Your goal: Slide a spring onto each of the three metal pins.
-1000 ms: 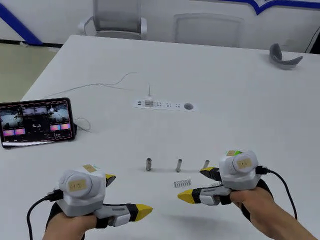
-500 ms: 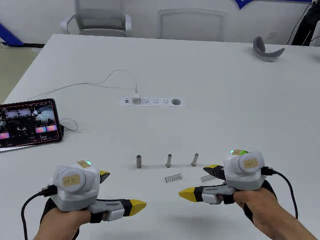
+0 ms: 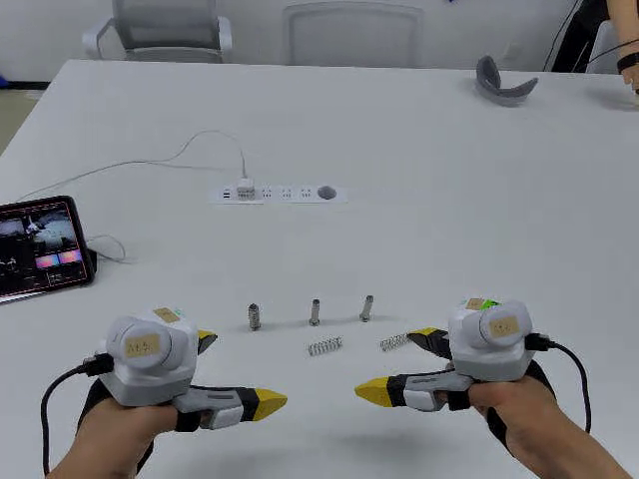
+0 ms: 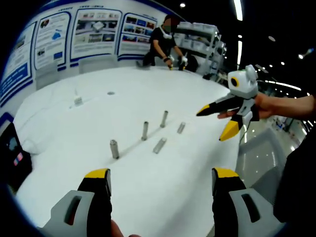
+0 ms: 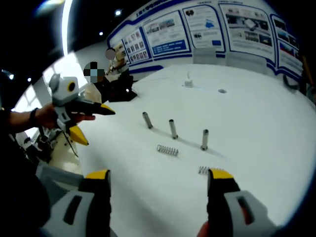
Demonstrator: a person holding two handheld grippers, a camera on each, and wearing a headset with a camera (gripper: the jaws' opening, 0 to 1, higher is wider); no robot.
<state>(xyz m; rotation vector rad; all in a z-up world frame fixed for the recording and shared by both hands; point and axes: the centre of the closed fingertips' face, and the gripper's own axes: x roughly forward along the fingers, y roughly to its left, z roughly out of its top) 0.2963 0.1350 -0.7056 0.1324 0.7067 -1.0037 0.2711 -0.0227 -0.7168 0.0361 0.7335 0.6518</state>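
Head view shows three metal pins standing in a row on the white surface (image 3: 469, 220). The middle pin (image 3: 315, 312) looks bare. The left pin (image 3: 254, 316) beside it looks fatter, so it may have a spring on it, but it is too small to be sure. The right pin (image 3: 366, 307) looks bare too. One loose spring (image 3: 324, 346) lies just in front of the middle pin. A second spring (image 3: 394, 342) lies to the right of that pin, near the right gripper (image 3: 395, 363). The left gripper (image 3: 240, 371) is in front of the middle pin and off to its left. Both grippers have their jaws wide open and hold nothing.

The springs are tiny and round. If the jaws squeeze one too hard or off its middle, it could pop out and roll away. The pins stand close together, so a wide jaw could knock one over.
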